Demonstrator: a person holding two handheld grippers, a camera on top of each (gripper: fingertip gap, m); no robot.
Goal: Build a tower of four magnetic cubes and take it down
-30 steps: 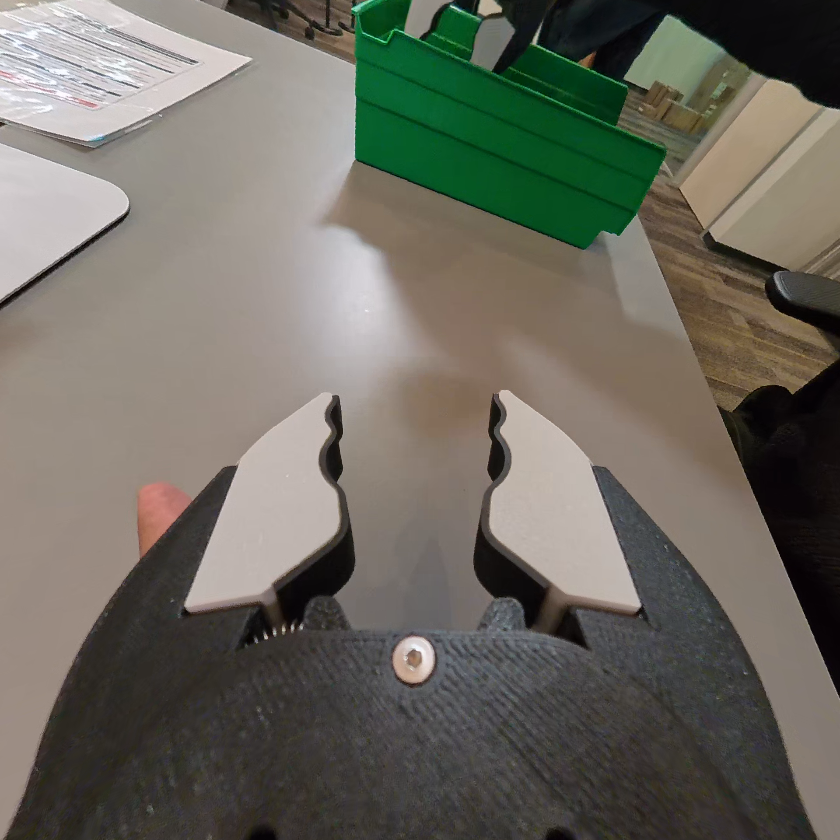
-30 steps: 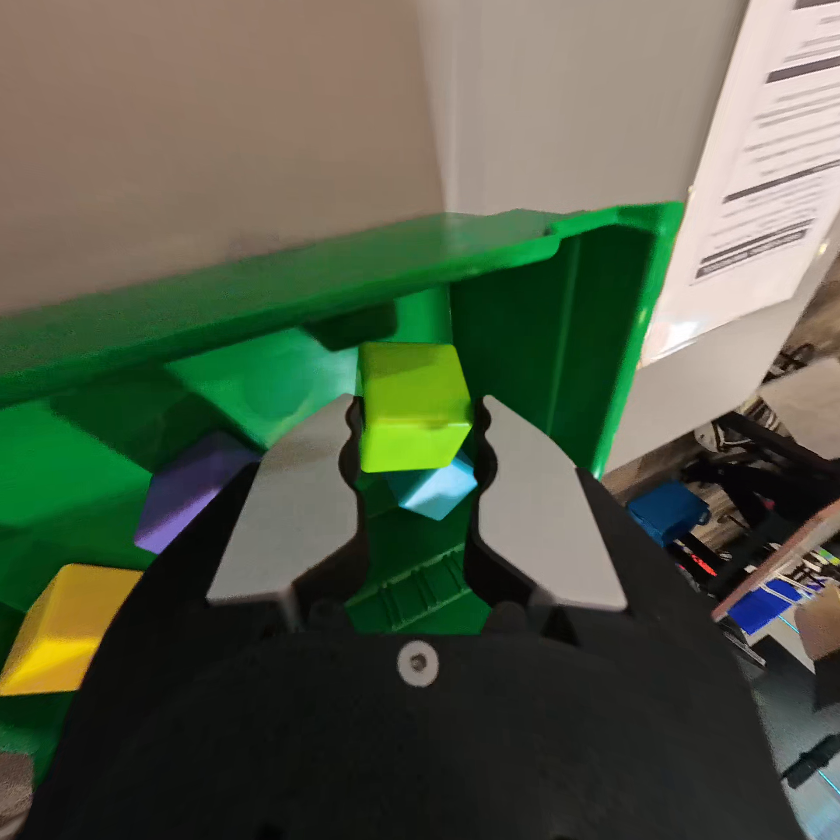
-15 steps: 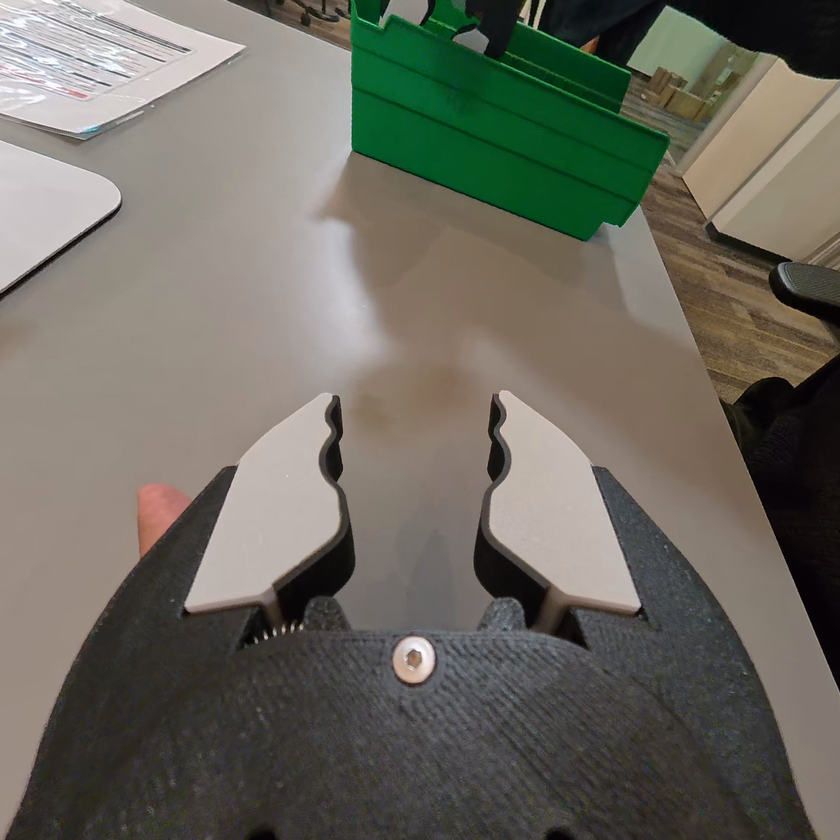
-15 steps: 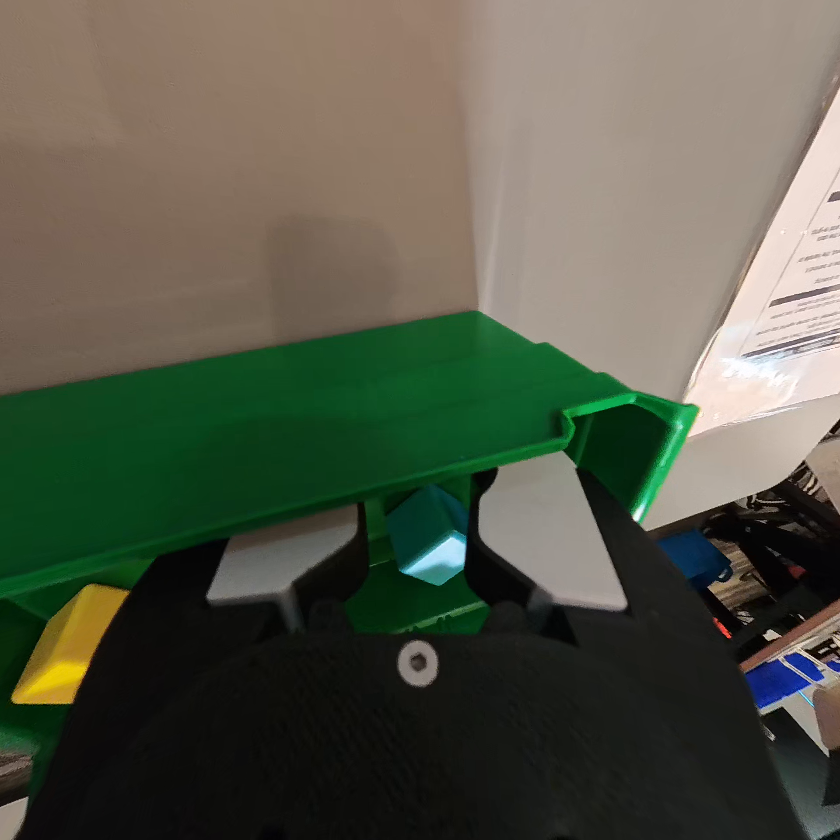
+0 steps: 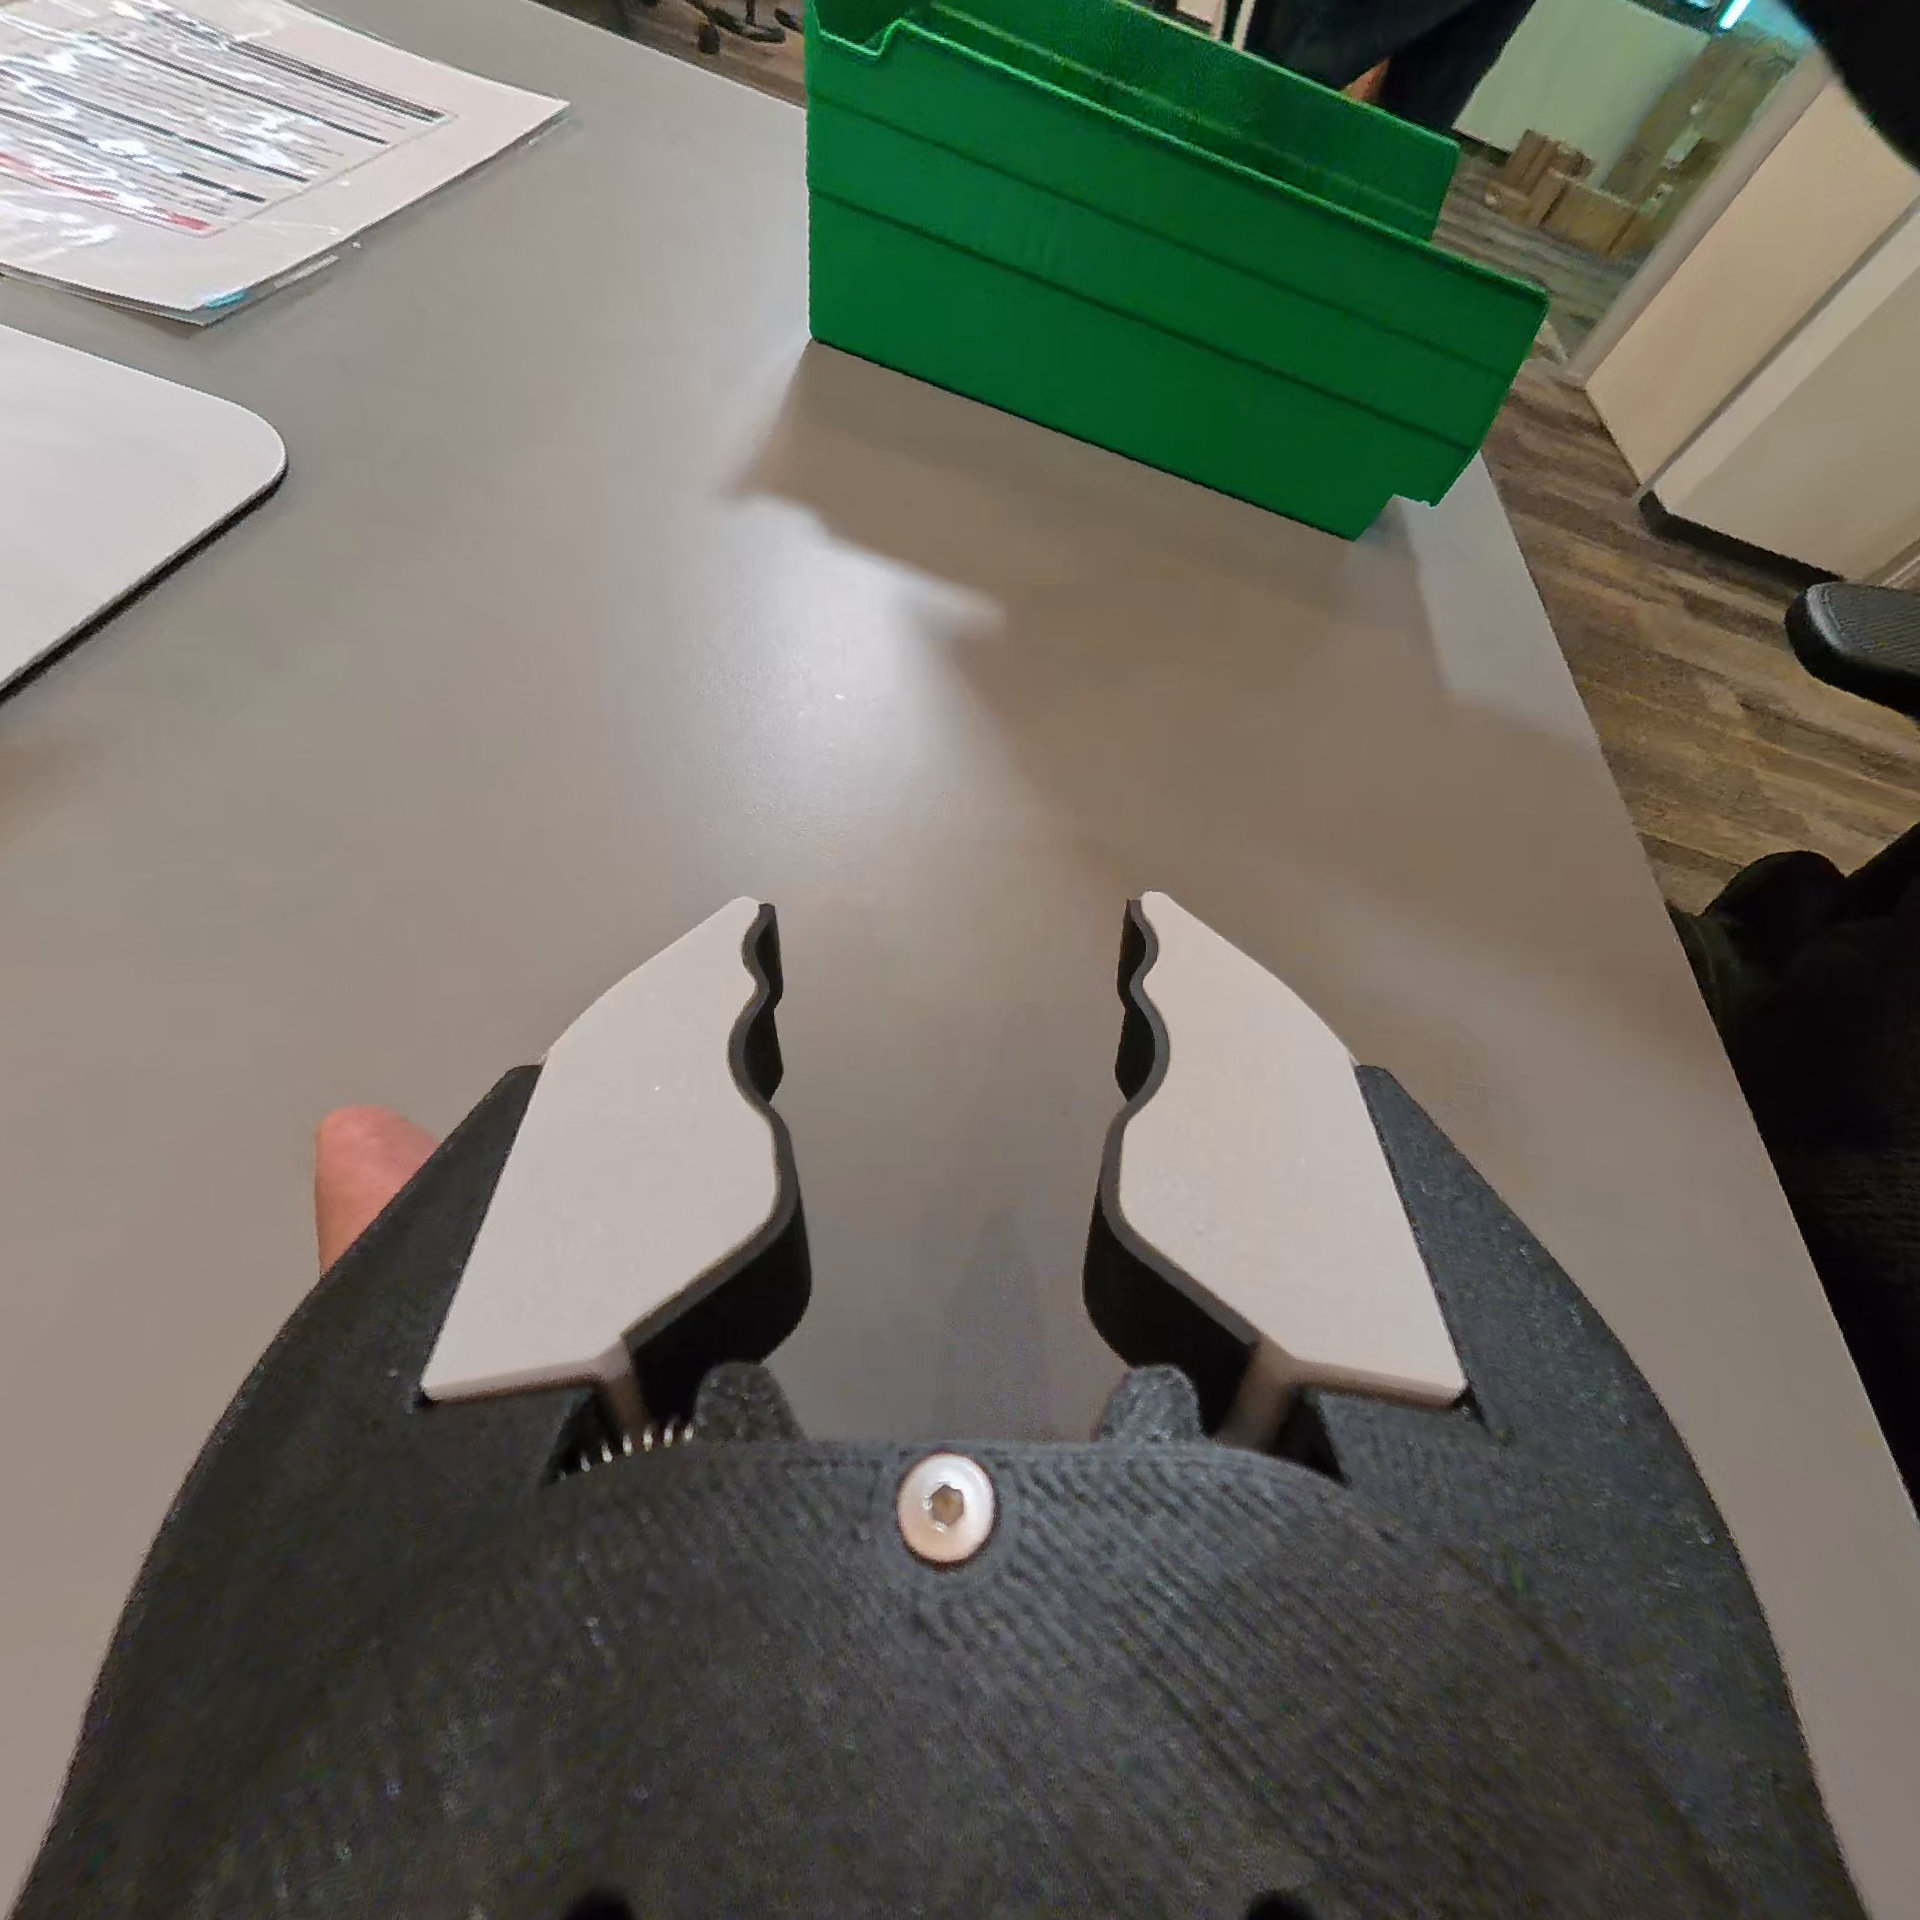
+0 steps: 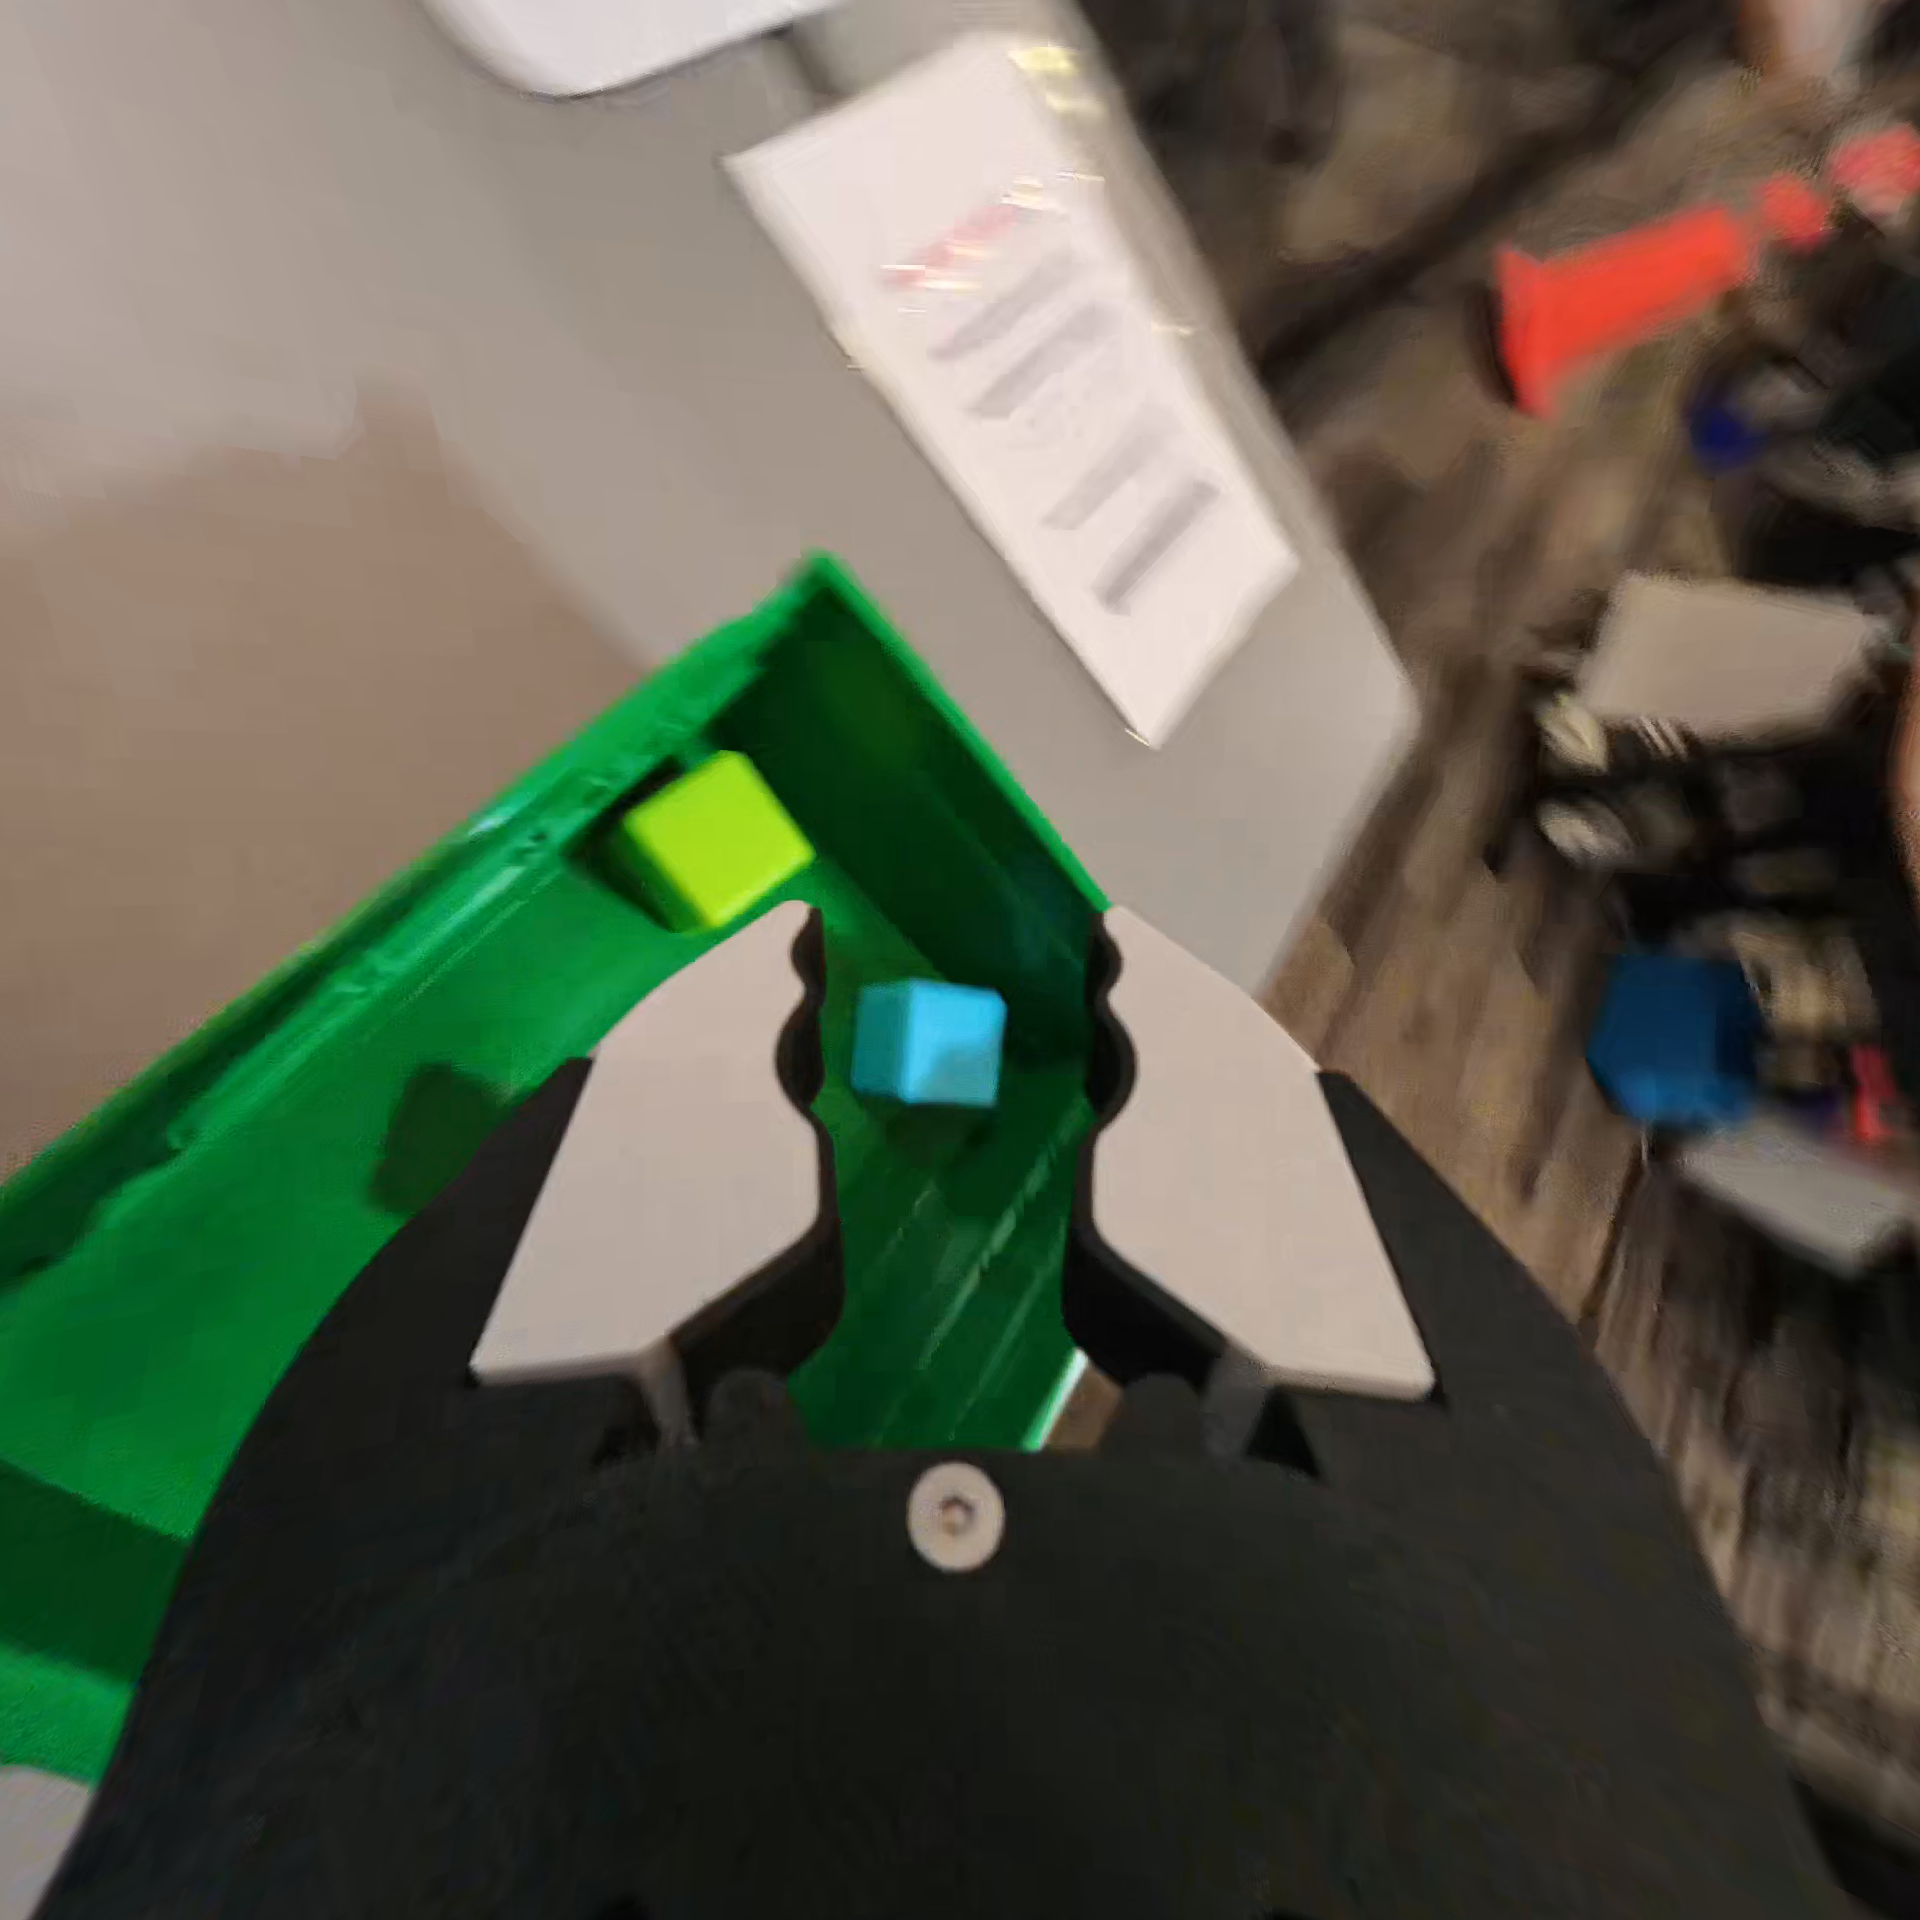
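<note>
My left gripper (image 5: 951, 914) is open and empty, low over the grey table (image 5: 520, 727), well short of the green bin (image 5: 1143, 312). My right gripper (image 6: 956, 920) is open above the end of the same bin (image 6: 260, 1195), in a blurred view. A light blue cube (image 6: 928, 1042) lies on the bin floor, seen between my fingers with a gap on each side. A lime green cube (image 6: 717, 840) lies against the bin wall, just beyond my left fingertip (image 6: 727, 997). Neither cube is touched. Other cubes are hidden behind the gripper body.
A printed sheet (image 5: 208, 135) and a white mat (image 5: 104, 488) lie at the table's left. The table's right edge drops to the floor by a chair arm (image 5: 1860, 644). Beyond the bin, the right wrist view shows the sheet (image 6: 1039, 395) and floor clutter, with a blue box (image 6: 1673, 1029).
The right gripper has risen and swung over the bin; the lime cube that stood between its fingertips a second ago now lies in the bin beside them. The left gripper has barely moved.
</note>
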